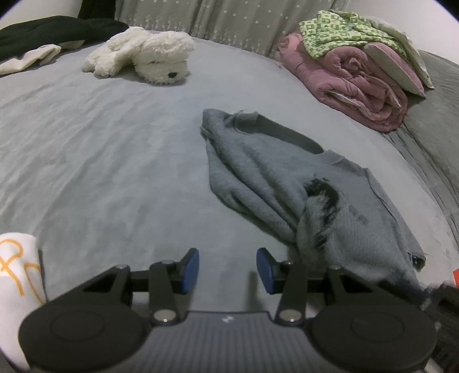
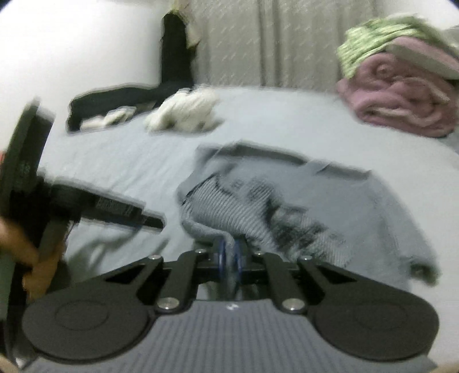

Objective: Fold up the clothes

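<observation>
A bed spread with a grey-blue cover fills the room, backed by a pale grey patterned curtain and a plain white wall. Lighting appears soft and even, possibly artificial.

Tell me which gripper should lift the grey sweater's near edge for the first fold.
Right. The right gripper is already shut on the near edge of the grey sweater, with cloth bunched between its fingers. The left gripper stands open over the bare bed sheet, beside the sweater and holding nothing.
</observation>
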Action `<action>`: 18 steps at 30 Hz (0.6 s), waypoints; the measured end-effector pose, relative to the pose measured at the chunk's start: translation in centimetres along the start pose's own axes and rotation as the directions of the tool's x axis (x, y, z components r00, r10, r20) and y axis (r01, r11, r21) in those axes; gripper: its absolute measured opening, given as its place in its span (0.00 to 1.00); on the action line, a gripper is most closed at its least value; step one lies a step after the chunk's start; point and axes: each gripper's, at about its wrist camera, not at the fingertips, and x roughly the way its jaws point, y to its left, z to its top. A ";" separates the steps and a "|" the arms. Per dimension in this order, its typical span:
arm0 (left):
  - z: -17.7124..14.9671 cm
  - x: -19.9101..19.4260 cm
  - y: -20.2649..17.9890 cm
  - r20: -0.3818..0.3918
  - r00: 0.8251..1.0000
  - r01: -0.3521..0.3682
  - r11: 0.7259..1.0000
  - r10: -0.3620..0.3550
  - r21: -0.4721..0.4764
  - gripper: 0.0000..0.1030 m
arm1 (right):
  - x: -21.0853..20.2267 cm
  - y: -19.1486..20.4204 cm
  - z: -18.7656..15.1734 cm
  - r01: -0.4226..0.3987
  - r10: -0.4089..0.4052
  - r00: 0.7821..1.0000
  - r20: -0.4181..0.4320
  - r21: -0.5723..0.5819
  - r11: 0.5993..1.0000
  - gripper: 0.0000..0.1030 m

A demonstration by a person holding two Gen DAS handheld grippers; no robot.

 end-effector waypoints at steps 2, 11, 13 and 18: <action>0.0 0.0 -0.2 0.002 1.000 0.003 1.000 -0.003 0.006 0.42 | -0.8 -1.2 0.6 0.031 -0.033 0.999 0.044 0.038 0.999 0.07; -0.3 0.4 -0.8 -0.013 1.000 0.006 1.000 -0.006 0.030 0.42 | 0.1 -7.5 0.9 0.235 -0.240 0.970 0.023 0.138 0.962 0.00; -0.4 0.5 -0.9 -0.015 1.000 0.004 0.999 -0.004 0.034 0.42 | 1.1 -9.1 0.4 0.271 -0.271 0.962 -0.024 0.164 0.948 0.00; -0.5 0.6 -1.0 -0.017 1.000 0.003 0.999 -0.003 0.037 0.42 | 1.5 -10.9 -0.7 0.277 -0.264 0.961 -0.085 0.229 0.933 0.03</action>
